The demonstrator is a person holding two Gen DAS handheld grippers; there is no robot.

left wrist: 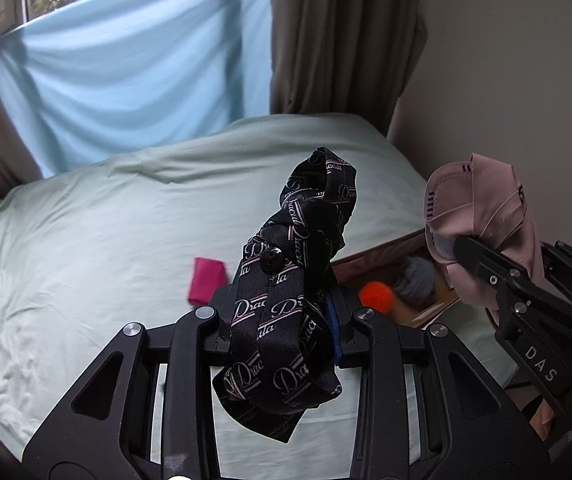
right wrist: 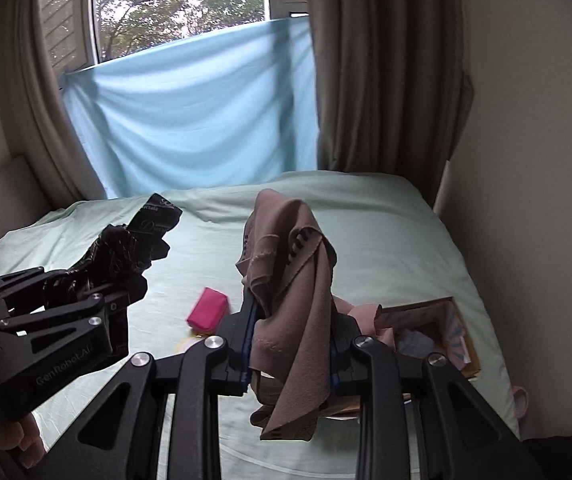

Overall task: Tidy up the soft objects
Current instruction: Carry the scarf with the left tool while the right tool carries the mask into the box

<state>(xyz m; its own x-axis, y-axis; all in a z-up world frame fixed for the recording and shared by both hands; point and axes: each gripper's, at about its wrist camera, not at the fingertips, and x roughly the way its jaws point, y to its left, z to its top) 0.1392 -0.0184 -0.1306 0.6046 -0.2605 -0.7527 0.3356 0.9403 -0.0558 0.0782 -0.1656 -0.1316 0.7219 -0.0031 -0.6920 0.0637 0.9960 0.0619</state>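
Observation:
My left gripper [left wrist: 286, 312] is shut on a black cloth with white lettering [left wrist: 282, 300] and holds it up above the bed; it also shows in the right wrist view [right wrist: 122, 248]. My right gripper [right wrist: 289, 344] is shut on a dusty pink cloth [right wrist: 289, 280], held above the bed; in the left wrist view the pink cloth [left wrist: 481, 216] hangs from it at right. A cardboard box [left wrist: 425, 304] on the bed holds an orange pom-pom [left wrist: 375, 296] and a grey soft ball [left wrist: 415, 276]. A small magenta pouch [left wrist: 206, 280] lies on the sheet.
The bed [left wrist: 86, 260] has a pale green sheet. A light blue cloth [right wrist: 190, 120] hangs across the window, with brown curtains [right wrist: 385, 72] on both sides. A wall [right wrist: 533, 120] runs along the bed's right side. The box [right wrist: 437, 332] sits near the bed's right edge.

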